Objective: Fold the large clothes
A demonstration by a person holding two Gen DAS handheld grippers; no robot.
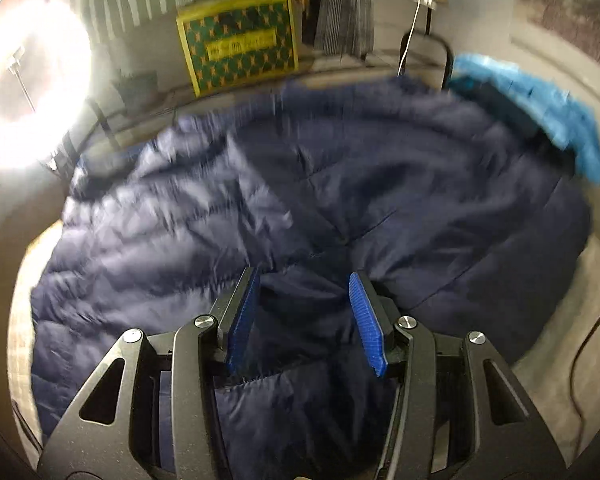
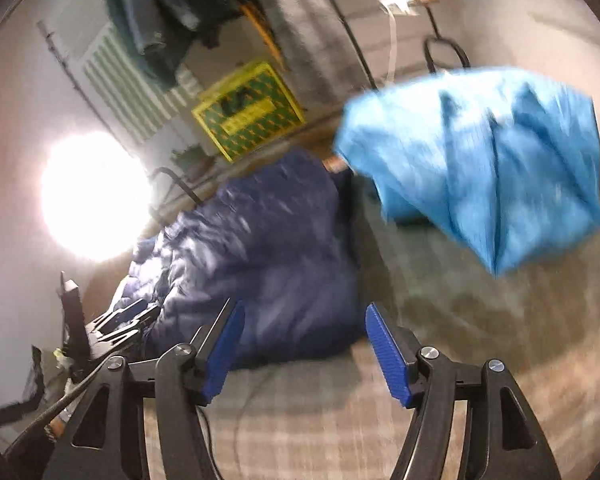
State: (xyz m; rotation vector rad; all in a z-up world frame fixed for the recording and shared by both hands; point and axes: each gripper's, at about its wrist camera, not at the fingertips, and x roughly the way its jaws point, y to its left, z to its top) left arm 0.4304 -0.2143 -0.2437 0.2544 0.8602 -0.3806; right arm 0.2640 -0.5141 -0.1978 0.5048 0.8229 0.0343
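Observation:
A big dark navy quilted jacket (image 1: 300,208) lies spread over the grey work surface (image 1: 572,320). My left gripper (image 1: 305,280) is open and empty, hovering right over the jacket's middle. In the right wrist view the jacket (image 2: 268,256) lies ahead and to the left. My right gripper (image 2: 305,314) is open and empty above the jacket's near edge and the surface (image 2: 460,340). A light blue garment (image 2: 480,160) lies bunched at the far right; it also shows in the left wrist view (image 1: 540,108). Both views are motion-blurred.
A bright ring lamp (image 1: 24,92) stands at the left. A yellow-and-green box (image 1: 240,44) leans against the back wall. A white cable (image 1: 410,28) and a black one hang behind. The left gripper (image 2: 120,320) shows at the left of the right wrist view.

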